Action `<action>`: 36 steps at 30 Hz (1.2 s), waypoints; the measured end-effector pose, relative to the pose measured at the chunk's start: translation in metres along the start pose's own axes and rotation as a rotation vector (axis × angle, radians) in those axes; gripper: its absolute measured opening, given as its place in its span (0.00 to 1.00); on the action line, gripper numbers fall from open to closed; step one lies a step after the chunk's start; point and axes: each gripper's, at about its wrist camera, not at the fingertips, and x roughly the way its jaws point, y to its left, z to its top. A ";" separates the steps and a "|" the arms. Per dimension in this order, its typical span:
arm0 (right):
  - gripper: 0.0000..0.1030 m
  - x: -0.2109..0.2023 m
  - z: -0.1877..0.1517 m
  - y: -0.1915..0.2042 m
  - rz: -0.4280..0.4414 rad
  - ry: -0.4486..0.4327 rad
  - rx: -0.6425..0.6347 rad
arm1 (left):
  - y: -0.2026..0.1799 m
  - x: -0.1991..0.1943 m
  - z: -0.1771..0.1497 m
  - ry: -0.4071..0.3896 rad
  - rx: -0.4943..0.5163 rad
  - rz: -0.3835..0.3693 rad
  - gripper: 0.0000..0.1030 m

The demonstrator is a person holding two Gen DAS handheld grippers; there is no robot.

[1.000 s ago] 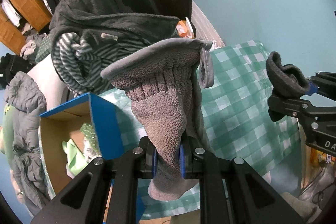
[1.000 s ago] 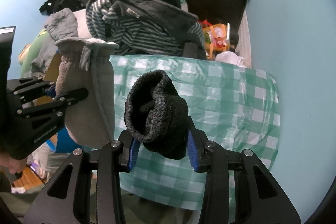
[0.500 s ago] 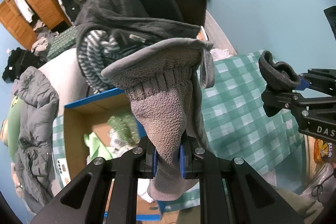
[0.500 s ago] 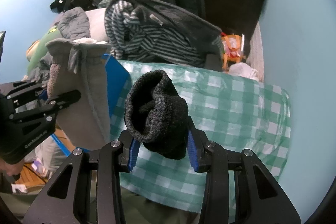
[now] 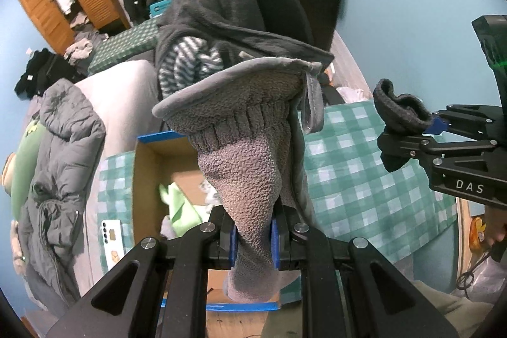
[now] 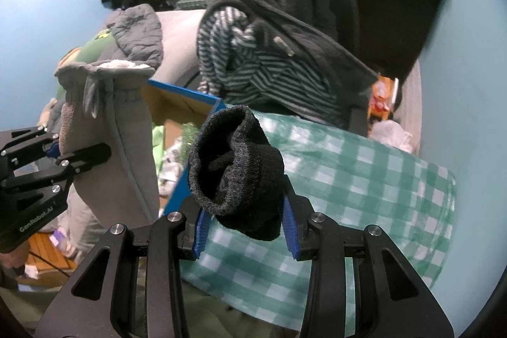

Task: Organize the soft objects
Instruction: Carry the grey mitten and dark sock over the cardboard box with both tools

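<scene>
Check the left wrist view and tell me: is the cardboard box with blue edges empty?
No. The cardboard box below the gray mitten already holds a light green cloth and other items.

I see a nubbly fleece grey mitten (image 5: pixel 250 160) with a smooth suede-like cuff, and a matt knitted dark sock (image 6: pixel 234 167). Beside the mitten, the box (image 5: pixel 149 179) is plain brown cardboard; the checked cloth (image 6: pixel 364 179) looks slightly glossy.

Dark rolled sock (image 6: pixel 234 167) clamped in right gripper (image 6: pixel 244 227), seemingly above checked cloth (image 6: pixel 364 179).
</scene>
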 end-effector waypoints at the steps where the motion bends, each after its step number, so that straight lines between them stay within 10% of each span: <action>1: 0.38 0.001 0.002 0.003 0.002 0.001 -0.006 | 0.004 0.000 -0.001 0.001 -0.003 0.003 0.15; 36: 0.38 0.126 0.036 0.115 0.093 0.182 -0.059 | 0.112 0.085 -0.039 0.156 -0.058 0.020 0.15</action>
